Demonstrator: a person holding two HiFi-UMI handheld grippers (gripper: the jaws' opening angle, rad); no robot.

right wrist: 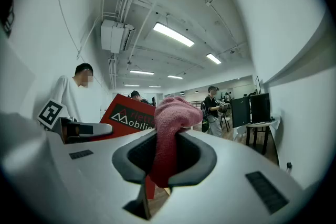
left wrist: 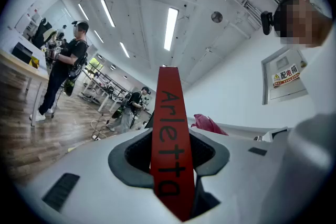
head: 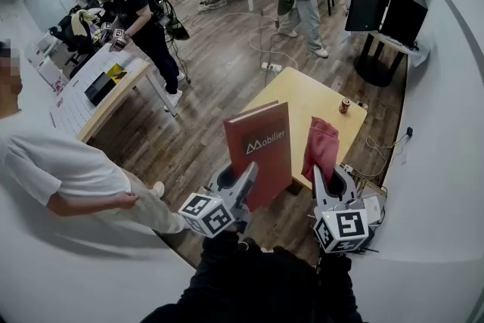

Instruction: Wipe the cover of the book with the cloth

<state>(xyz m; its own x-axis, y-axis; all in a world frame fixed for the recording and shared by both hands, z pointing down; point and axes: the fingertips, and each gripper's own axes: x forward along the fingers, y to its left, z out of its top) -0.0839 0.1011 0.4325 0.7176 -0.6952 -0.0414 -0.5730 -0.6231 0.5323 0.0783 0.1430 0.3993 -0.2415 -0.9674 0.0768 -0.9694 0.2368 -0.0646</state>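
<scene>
My left gripper is clamped on the red book, held upright above the wooden table's near edge; its lower edge hides behind my jaws; only the left gripper view shows the spine lettering; my right gripper pinches the pink cloth just beside the cover, contact unclear.

Above the near edge of table: book in left gripper, cloth just right of it in right gripper. can on table, behind cloth.
</scene>
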